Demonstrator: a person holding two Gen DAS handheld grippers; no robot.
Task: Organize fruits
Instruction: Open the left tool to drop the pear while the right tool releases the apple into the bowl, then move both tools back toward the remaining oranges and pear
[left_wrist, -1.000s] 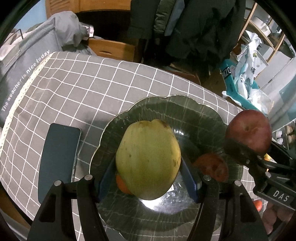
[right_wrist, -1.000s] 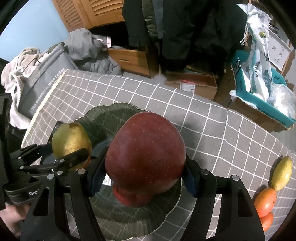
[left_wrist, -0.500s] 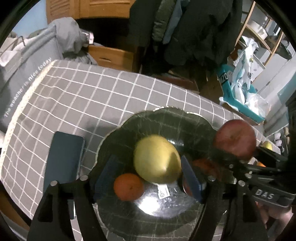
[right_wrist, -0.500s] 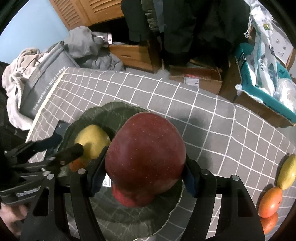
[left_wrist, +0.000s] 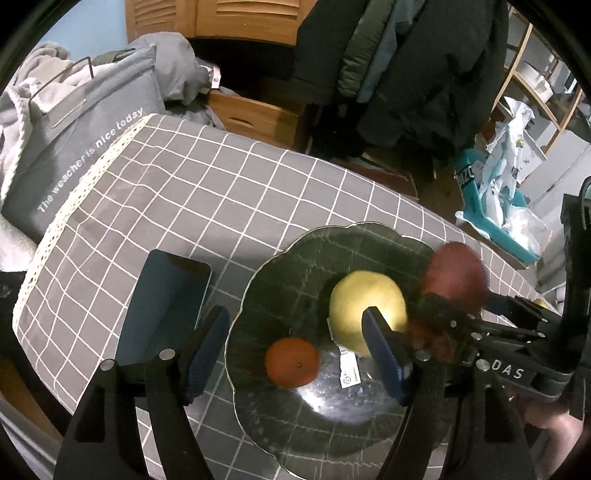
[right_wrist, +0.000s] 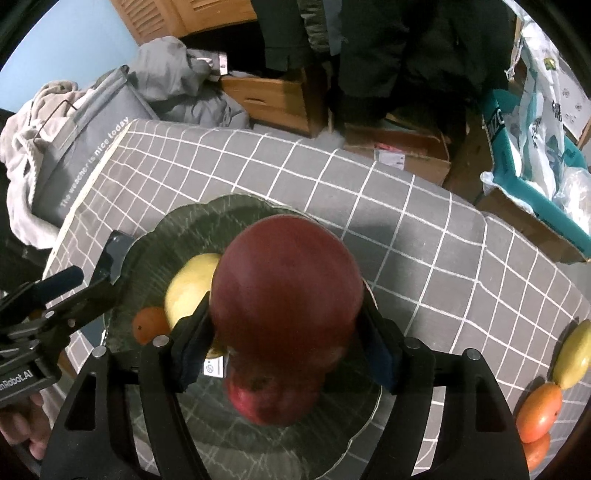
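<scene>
In the left wrist view my left gripper (left_wrist: 295, 347) stands open above a dark glass plate (left_wrist: 295, 258), holding nothing. On the plate lie a yellow pear-like fruit (left_wrist: 365, 310) and a small orange (left_wrist: 291, 362). My right gripper (right_wrist: 284, 328) hangs over the same plate (right_wrist: 184, 225) with its jaws opening. A big red apple (right_wrist: 284, 291), blurred, is between them, and the pads look just off its sides. A second red apple (right_wrist: 273, 395) lies on the plate right under it. The left gripper (right_wrist: 74, 291) shows at the left edge of the right wrist view.
A dark phone (left_wrist: 166, 295) lies flat left of the plate on the grey checked tablecloth (left_wrist: 221, 192). A yellow mango (right_wrist: 572, 358) and an orange-red one (right_wrist: 539, 410) lie near the table's right edge. A grey bag (left_wrist: 81, 140) stands off the left end.
The left gripper let go of the yellow fruit, which now rests on the plate beside the orange, then lifted away. The right jaws have spread apart around the red apple.
</scene>
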